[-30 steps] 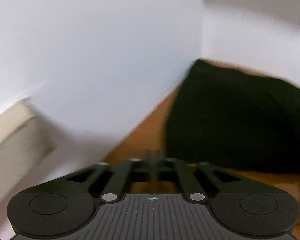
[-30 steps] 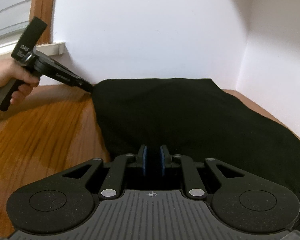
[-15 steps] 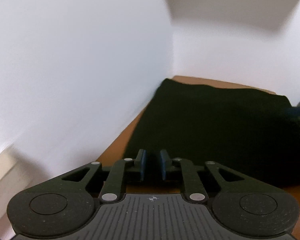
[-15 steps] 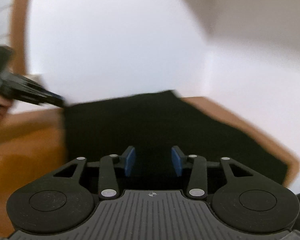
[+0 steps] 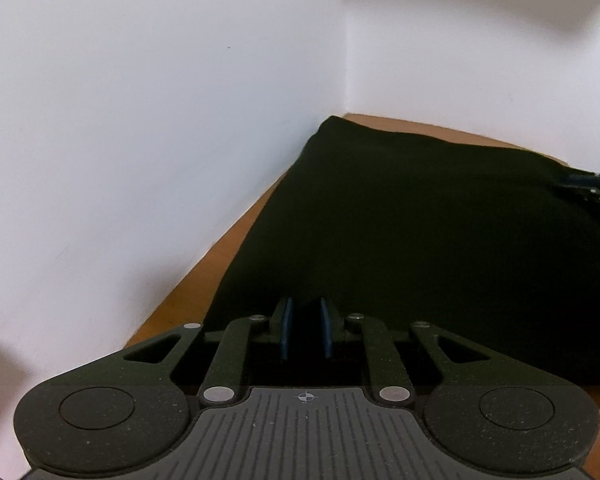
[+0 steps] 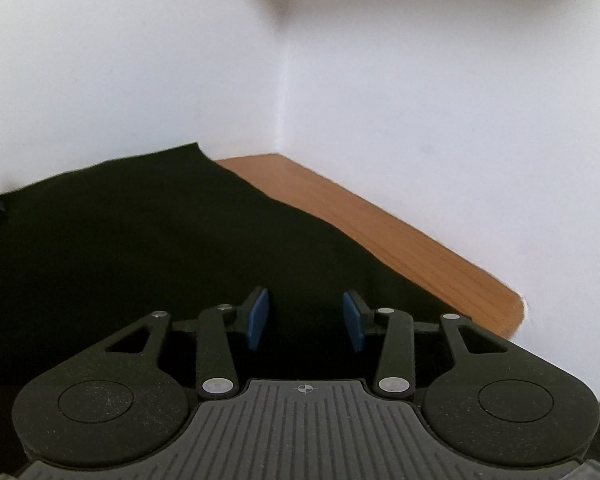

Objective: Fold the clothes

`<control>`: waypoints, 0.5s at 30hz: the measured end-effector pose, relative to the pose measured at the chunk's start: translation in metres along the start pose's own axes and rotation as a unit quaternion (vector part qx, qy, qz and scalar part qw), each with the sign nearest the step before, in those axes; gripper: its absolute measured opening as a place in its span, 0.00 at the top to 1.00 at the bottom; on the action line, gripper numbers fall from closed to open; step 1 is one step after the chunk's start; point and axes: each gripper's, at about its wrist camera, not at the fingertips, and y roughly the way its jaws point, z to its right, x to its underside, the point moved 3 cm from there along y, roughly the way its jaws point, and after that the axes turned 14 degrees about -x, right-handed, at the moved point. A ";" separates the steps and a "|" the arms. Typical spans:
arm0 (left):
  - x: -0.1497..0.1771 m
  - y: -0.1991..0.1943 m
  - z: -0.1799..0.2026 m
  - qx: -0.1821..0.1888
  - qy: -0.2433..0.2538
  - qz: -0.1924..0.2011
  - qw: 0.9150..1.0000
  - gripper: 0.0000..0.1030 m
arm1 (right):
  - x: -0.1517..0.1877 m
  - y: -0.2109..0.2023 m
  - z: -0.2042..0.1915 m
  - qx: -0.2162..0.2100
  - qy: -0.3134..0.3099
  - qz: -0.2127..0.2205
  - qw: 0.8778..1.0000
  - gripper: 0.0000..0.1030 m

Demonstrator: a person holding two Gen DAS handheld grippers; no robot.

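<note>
A black garment (image 5: 420, 220) lies flat on the wooden table (image 5: 204, 280), pushed into the corner of two white walls. My left gripper (image 5: 305, 328) sits at the garment's near left edge, its blue pads a narrow gap apart with dark cloth between them. In the right wrist view the same garment (image 6: 140, 248) fills the left and middle. Above its near right part my right gripper (image 6: 306, 320) stands open, with nothing between its fingers. The right gripper's tip (image 5: 592, 188) shows at the left wrist view's right edge.
White walls (image 5: 140, 120) close in the table on the left and at the back, meeting in a corner (image 6: 280, 132). A bare strip of table (image 6: 380, 232) runs along the right wall, ending at a rounded corner (image 6: 512, 312).
My right gripper has opened and let go of the garment's near edge, then swung right. The left gripper has turned from the wall toward the garment and lowered it flat.
</note>
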 end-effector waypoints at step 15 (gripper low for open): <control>-0.038 0.035 0.024 0.017 0.047 0.018 0.999 0.84 | 0.004 -0.008 0.041 0.071 0.031 0.011 0.997 0.60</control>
